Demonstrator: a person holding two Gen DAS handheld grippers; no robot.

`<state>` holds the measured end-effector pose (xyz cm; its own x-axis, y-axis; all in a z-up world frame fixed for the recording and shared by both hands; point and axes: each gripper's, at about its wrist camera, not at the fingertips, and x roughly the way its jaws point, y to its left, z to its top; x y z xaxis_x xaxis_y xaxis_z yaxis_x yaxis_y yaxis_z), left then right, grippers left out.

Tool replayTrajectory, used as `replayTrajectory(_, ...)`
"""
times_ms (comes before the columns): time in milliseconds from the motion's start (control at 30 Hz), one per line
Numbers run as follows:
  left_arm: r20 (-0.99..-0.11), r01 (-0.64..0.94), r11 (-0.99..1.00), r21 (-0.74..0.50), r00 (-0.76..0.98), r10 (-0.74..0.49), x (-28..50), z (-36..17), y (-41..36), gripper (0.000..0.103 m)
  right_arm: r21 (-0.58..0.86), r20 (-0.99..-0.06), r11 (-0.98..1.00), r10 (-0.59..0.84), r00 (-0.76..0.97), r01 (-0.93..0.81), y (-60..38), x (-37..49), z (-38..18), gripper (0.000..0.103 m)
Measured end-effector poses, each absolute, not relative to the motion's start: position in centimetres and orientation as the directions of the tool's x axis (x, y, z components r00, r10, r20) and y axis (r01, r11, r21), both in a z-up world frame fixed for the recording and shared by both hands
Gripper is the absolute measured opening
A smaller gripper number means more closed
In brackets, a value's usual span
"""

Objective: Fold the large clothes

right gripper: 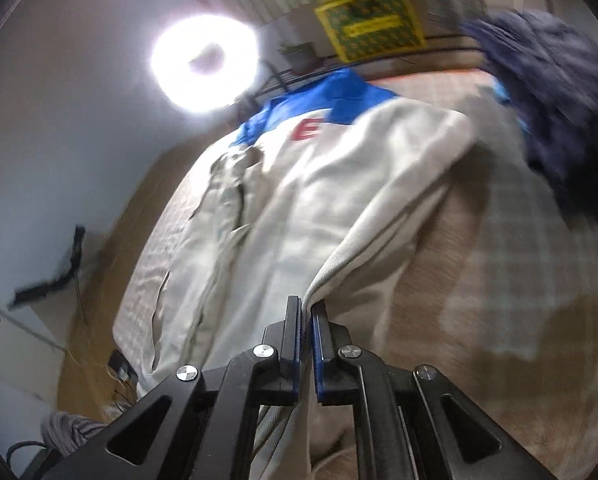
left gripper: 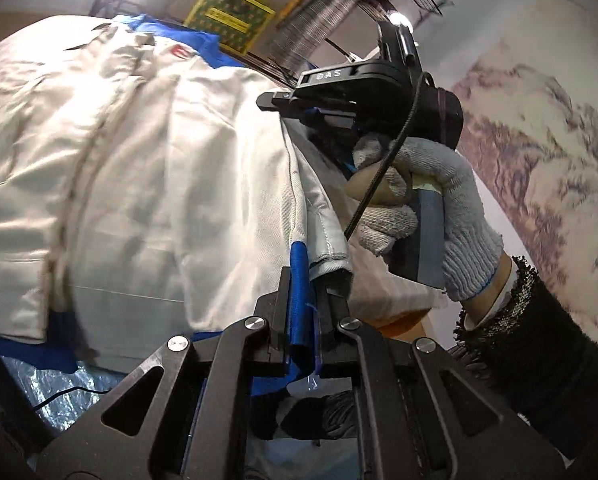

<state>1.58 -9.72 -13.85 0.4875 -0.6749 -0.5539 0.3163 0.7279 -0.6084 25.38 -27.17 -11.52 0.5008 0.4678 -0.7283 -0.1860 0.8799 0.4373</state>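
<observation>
Both grippers are clamped on the jacket's near edge, the left gripper (left gripper: 305,308) on its blue trim, the right gripper (right gripper: 306,320) on white cloth, and the white jacket (right gripper: 299,200) runs lengthwise away from them toward its blue collar.

Checked bed cover (right gripper: 499,240) under white jacket (right gripper: 299,200)

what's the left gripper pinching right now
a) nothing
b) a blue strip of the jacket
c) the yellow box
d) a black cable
b: in the left wrist view the left gripper is shut on the blue strip at the edge of the white jacket.
</observation>
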Motion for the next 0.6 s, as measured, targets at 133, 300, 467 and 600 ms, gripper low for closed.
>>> replayTrajectory(133,-0.543,0.237,0.713,-0.66,0.506,-0.671,1.8,-14.7,-6.7,0.005,0.329,-0.775,0.901,0.428,0.465,-0.282,-21.6,26.8,-11.7,0.002)
replayTrajectory(300,-0.56,0.123,0.712,-0.692,0.53,-0.636,1.8,-16.5,-2.8,0.005,0.205,-0.83,0.895,0.374,0.415,-0.397,-15.2,27.9,-13.5,0.002)
replayTrajectory(467,-0.601,0.034,0.719,-0.694,0.522,-0.605,1.3,-18.6,-0.5,0.005,0.133,-0.874,0.869,0.33,0.357,-0.477,-10.9,28.2,-16.4,0.002)
replayTrajectory(600,-0.619,-0.005,0.718,-0.696,0.511,-0.597,1.2,-19.7,0.1,0.005,0.082,-0.888,0.853,0.298,0.35,-0.516,-9.7,28.0,-17.5,0.005)
